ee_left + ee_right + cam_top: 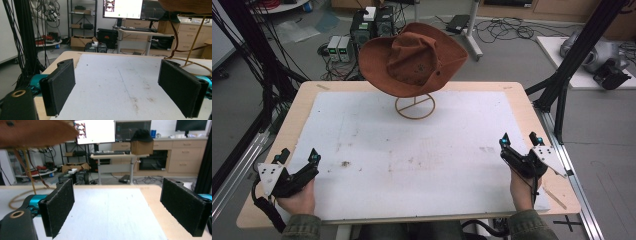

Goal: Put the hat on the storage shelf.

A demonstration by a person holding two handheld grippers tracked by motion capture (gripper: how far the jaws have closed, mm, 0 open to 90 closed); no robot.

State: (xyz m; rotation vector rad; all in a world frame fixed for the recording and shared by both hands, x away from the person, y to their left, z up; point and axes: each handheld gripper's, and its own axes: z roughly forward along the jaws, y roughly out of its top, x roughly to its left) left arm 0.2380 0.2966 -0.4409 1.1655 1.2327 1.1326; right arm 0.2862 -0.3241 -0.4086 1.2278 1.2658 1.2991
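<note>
Soft, even indoor light falls from above, so the white mat (412,150) looks pale and flat, without glare. A faint shadow lies on the mat beneath the hat (412,60). The high view is slightly grainy and soft. In both gripper views the hat brim (35,132) is blurred, and behind the hat a lit monitor (122,8) is washed out to near white.
</note>
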